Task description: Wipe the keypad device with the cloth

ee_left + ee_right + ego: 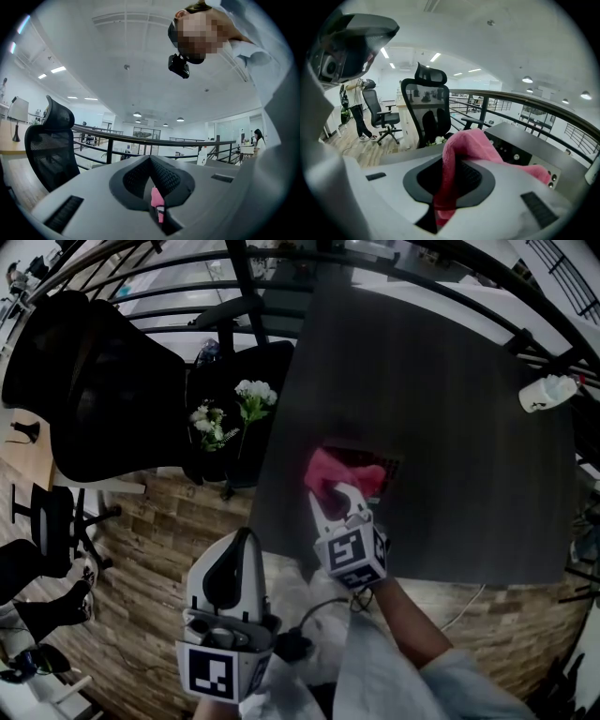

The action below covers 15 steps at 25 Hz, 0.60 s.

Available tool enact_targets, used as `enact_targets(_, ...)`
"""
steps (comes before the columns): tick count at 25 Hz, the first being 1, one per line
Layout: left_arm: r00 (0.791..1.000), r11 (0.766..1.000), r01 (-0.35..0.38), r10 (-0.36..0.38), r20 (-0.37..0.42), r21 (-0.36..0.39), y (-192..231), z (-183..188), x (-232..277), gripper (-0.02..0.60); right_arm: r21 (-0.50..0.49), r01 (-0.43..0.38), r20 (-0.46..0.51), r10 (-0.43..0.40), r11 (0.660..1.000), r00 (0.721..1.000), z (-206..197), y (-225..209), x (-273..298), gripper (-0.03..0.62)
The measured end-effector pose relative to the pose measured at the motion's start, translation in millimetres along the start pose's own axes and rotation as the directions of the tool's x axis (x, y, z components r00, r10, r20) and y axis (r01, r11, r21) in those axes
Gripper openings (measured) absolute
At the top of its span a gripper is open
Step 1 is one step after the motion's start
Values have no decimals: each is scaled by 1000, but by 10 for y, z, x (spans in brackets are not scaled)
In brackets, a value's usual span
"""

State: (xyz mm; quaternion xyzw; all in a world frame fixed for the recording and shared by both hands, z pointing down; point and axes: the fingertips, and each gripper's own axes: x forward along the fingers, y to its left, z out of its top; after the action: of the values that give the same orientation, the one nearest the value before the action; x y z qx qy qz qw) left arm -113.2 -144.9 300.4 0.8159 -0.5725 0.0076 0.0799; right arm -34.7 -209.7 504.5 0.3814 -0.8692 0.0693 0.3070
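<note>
In the head view a pink cloth [339,471] lies bunched on the dark table [441,381], covering most of the keypad device [394,469]. My right gripper [339,495] is shut on the cloth's near edge. The right gripper view shows the cloth [464,150] clamped in my right gripper [453,165] and draped onto the device [518,154], whose small round buttons show beside it. My left gripper [245,536] hangs off the table over the wooden floor, pointing upward. In its own view my left gripper [150,160] is shut, with a small pink sliver in the seam.
A white bottle [547,393] lies at the table's far right. White flowers [236,411] and a black office chair [84,381] stand left of the table. A black railing [187,287] runs behind. A cable [314,617] trails by the table's near edge.
</note>
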Motion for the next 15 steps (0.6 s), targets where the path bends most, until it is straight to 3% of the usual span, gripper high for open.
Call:
enact_targets(7, 1000, 1000, -1, 1, -8, 0, -4, -6, 13, 12, -1, -72, -54, 72, 997, 996, -236, 279, 51, 55)
enact_targets(15, 1000, 1000, 7, -7, -2, 3, -32, 9, 47, 12, 9, -51, -45, 51, 999, 998, -154, 184, 15, 55)
